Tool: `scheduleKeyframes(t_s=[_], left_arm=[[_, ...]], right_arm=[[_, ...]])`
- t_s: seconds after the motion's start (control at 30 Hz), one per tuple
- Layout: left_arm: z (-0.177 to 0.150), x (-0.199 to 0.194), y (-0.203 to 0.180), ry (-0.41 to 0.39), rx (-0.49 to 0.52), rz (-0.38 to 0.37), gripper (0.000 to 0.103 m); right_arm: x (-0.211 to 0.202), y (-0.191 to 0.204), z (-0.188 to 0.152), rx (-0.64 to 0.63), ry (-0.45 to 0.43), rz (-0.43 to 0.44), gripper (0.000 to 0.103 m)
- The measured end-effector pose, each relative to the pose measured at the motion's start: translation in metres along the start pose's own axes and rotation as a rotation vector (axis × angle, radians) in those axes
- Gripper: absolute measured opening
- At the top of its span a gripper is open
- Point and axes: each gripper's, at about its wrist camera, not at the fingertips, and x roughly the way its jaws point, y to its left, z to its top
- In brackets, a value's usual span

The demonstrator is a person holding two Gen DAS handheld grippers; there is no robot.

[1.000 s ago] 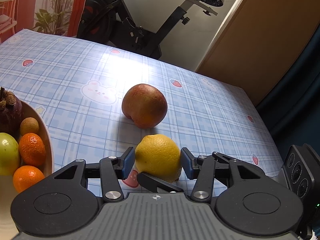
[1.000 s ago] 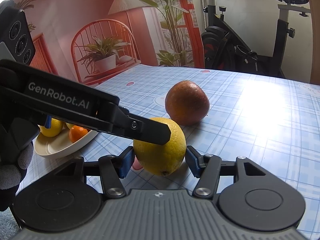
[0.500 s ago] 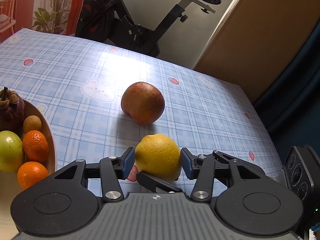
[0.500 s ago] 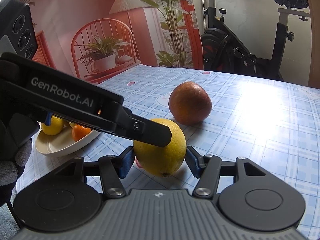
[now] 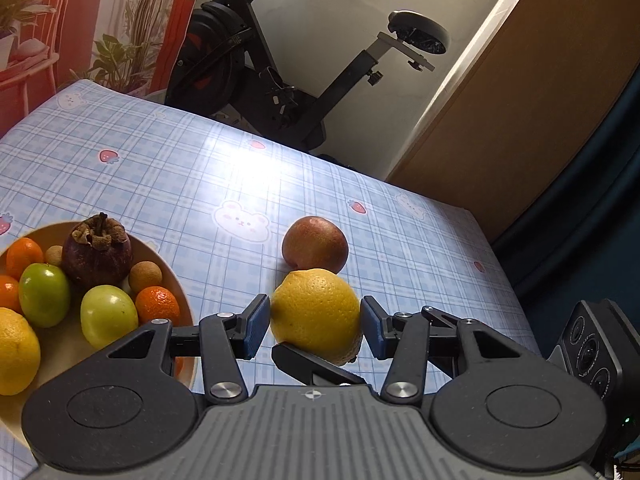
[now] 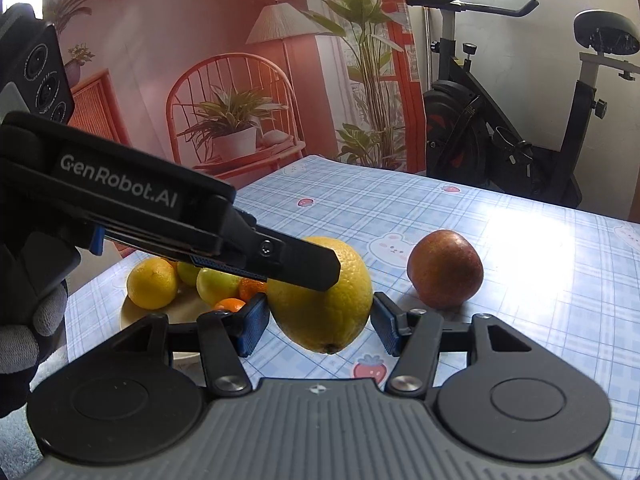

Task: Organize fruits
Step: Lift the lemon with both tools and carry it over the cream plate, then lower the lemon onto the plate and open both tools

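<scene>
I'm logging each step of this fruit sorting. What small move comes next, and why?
Probably carry the lemon sideways over the plate: both grippers, left and right, grip it clear of the table, and the plate's near part beside the green fruits looks free.

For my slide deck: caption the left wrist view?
Both claws grip one lemon above the table, beside the fruit plate.

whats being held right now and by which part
The lemon, gripped by both grippers at once: the left gripper and right gripper each press their pads on opposite sides of its middle, crosswise, above the table.
</scene>
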Motion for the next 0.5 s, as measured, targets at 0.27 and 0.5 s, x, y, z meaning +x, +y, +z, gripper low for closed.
scheduleKeyframes(t_s=[0.27,0.5], left_arm=[[0.005,-0.042,0.05,0.012,-0.061,0.077,0.051],[-0.007,-0.056,0.086,0.047,-0.13,0.126,0.051]], right_arm=[[0.037,0.056,0.009,-0.046,0.01,0.104,0.059],[0.067,0.085,0.0,-0.045,0.085,0.168,0.059]])
